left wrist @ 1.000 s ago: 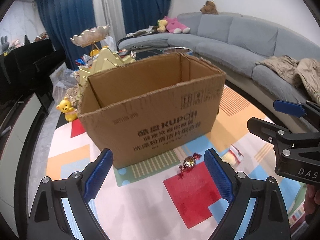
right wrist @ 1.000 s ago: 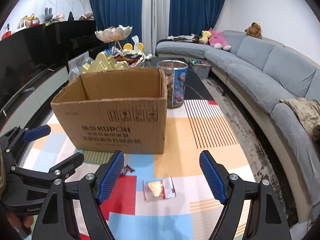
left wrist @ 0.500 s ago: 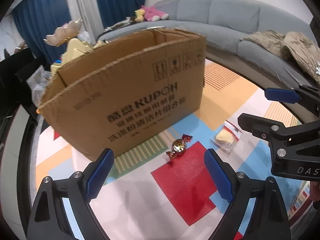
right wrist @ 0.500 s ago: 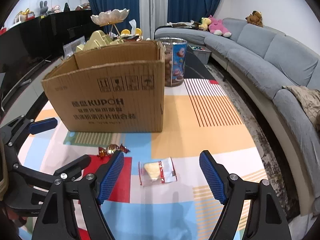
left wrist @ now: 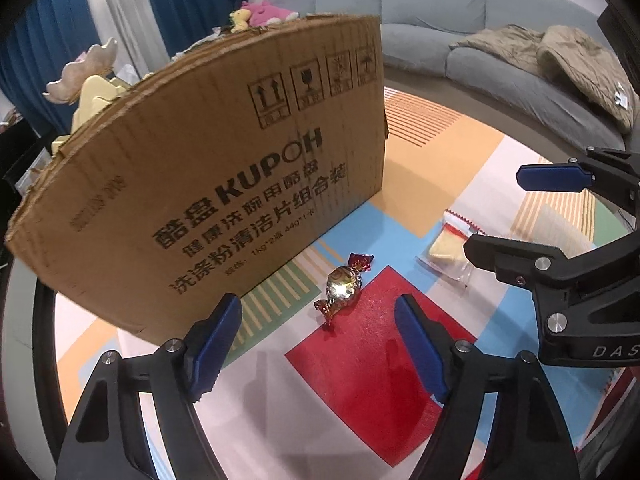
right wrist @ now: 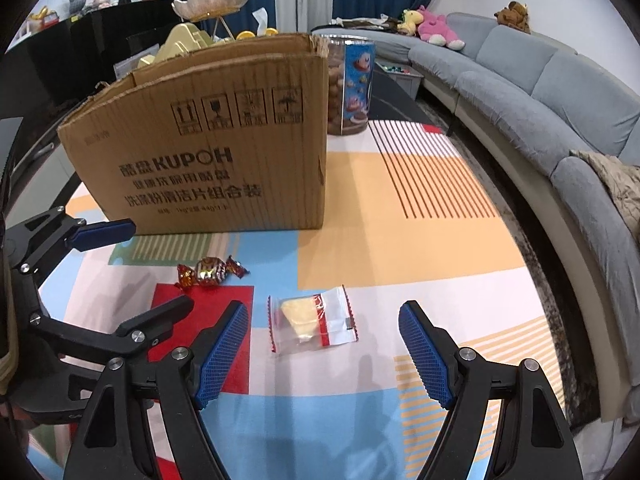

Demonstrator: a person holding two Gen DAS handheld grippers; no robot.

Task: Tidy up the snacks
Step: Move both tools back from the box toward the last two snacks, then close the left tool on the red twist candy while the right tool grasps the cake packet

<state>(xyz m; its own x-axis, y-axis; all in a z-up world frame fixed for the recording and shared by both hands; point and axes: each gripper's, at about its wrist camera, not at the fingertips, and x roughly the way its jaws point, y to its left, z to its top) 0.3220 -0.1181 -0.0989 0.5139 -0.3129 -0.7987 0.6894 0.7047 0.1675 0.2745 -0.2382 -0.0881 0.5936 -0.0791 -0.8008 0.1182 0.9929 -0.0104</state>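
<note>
A gold foil candy with red twisted ends point(left wrist: 342, 285) lies on the colourful mat just in front of my open, empty left gripper point(left wrist: 318, 344); it also shows in the right wrist view point(right wrist: 210, 271). A clear packet with a yellow biscuit point(right wrist: 311, 320) lies just ahead of my open, empty right gripper point(right wrist: 324, 354); it also shows in the left wrist view point(left wrist: 450, 246). An open cardboard box point(left wrist: 208, 172) stands behind both snacks, also seen in the right wrist view point(right wrist: 208, 144).
A clear snack canister point(right wrist: 352, 88) stands behind the box's right corner. Gold boxes and a shell-shaped dish point(right wrist: 212, 0) sit behind the box. A grey sofa point(right wrist: 540, 92) curves along the right, with a beige jacket point(left wrist: 568, 60) on it.
Both grippers have come lower and closer to the mat. The candy now lies between the left fingers' line, the biscuit packet between the right's. Both stay open.
</note>
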